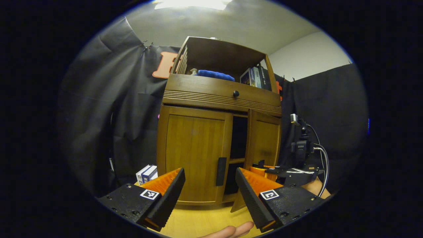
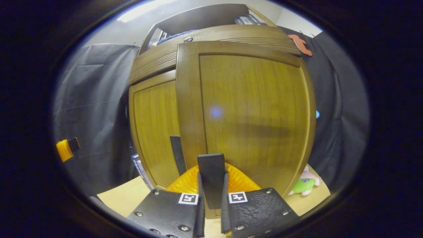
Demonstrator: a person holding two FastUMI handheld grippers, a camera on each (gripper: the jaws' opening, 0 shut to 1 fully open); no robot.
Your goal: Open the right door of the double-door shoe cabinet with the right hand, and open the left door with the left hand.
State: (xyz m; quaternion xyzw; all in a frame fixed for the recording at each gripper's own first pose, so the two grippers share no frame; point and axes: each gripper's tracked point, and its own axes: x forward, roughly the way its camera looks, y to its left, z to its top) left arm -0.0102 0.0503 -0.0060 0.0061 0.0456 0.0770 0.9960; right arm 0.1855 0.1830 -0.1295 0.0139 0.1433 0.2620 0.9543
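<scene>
Wooden right door (image 2: 251,112), swung ajar, is held by its handle (image 2: 211,183), clamped betw. fingers of right gripper (image 2: 211,211). Left gripper (image 1: 210,195) fingers are spread wide apart, w/ left door (image 1: 195,152) shut just beyond them, handle (image 1: 221,171) ungripped.

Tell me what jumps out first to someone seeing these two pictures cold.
The wooden shoe cabinet dominates, standing on the pale table against the dark cloth. Its right door stands ajar, looming close in the right gripper view, where the right gripper is clamped on that door's dark handle. In the left gripper view, the left gripper hangs open before the closed left door, whose own handle sits between its fingers, untouched.
</scene>
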